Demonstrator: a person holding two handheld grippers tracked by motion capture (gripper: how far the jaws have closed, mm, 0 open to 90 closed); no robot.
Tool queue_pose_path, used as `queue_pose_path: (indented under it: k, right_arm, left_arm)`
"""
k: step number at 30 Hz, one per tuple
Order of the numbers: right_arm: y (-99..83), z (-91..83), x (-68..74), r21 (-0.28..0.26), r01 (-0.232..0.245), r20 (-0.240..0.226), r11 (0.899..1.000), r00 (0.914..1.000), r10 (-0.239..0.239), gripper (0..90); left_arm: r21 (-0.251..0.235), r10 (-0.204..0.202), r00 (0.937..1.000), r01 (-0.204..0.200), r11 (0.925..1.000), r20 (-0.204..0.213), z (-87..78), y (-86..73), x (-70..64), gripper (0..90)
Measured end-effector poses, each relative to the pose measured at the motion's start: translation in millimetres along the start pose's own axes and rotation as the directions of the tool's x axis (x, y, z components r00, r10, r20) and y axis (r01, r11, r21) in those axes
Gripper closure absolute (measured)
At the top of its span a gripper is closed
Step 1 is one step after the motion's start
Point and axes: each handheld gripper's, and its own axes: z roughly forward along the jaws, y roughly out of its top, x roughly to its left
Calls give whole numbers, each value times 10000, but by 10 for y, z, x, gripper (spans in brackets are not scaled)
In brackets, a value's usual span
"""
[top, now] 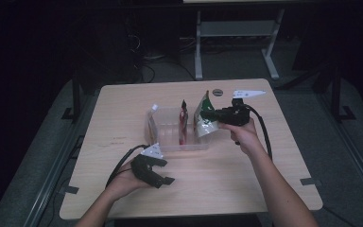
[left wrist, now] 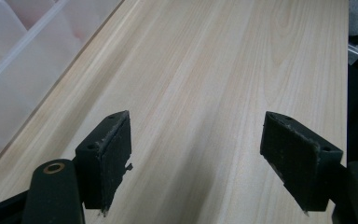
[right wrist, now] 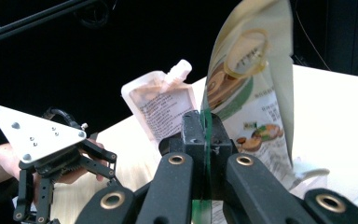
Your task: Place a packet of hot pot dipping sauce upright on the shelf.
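Near the front left of the worktop (top: 246, 175), the left gripper (top: 163, 176) hovers with jaws wide and empty. Farther back, the right gripper (top: 209, 115) has its jaws clamped on a green-printed snack bag (top: 203, 124), held upright at the right end of a clear tray (top: 170, 128), beside a spouted pouch (right wrist: 161, 109).

Lab; bare wooden table (top: 246, 182), trailing cables (top: 144, 64), dark surroundings

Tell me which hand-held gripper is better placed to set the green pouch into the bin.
Right. The right hand-held gripper is already shut on the green pouch, holding it at the bin. The left hand-held gripper hangs open over bare table, nearer the person.
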Motion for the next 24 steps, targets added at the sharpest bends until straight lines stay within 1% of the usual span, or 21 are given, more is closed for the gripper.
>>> queue_pose_path:
  k: [2,3,7,8,12,15,17,18,19,21,22,24]
  right_arm:
    - [-19,24,-12,137,57,103,9999,9999,-58,900]
    - [-28,32,-15,181,12,121,9998,9999,-14,900]
    - [-82,73,-50,355,-62,187,9994,9998,55,900]
    - [-92,83,-58,396,-51,204,9992,9998,43,900]
    - [-102,102,-72,361,-111,176,9993,9998,105,900]
    - [-106,111,-76,351,-142,221,9993,9997,134,893]
    - [-99,103,-73,227,-131,235,9997,9996,126,817]
    - [-91,96,-70,203,-109,323,9997,9994,103,783]
    - [-84,83,-64,195,-111,346,9997,9993,104,776]
    - [-77,56,-49,276,-70,351,9996,9994,60,730]
    - [-76,51,-42,306,-38,370,9995,9993,26,704]
    - [-70,38,-17,393,76,463,9992,9989,-94,660]
  left_arm:
    - [44,1,10000,-1,10000,14,3,0,-5,243]
    - [73,55,10000,-55,10000,0,4,1,-3,243]
    - [69,-7,10000,7,10000,11,11,1,-13,243]
    - [109,75,10000,-75,9999,-9,9,1,-10,243]
    - [316,208,9998,-207,9993,-50,2,1,-14,243]
    - [305,246,9997,-245,9992,-30,7,-2,-21,242]
    - [301,260,9997,-260,9992,-8,10,-1,-20,241]
    - [293,239,9997,-238,9993,-7,11,-1,-19,241]
    - [263,217,9998,-216,9994,-6,14,-3,-17,241]
    - [295,222,9998,-222,9993,-2,9,1,-12,240]
    - [176,158,9999,-158,9997,16,16,-1,-11,241]
    - [95,147,9999,-147,9998,35,15,4,1,241]
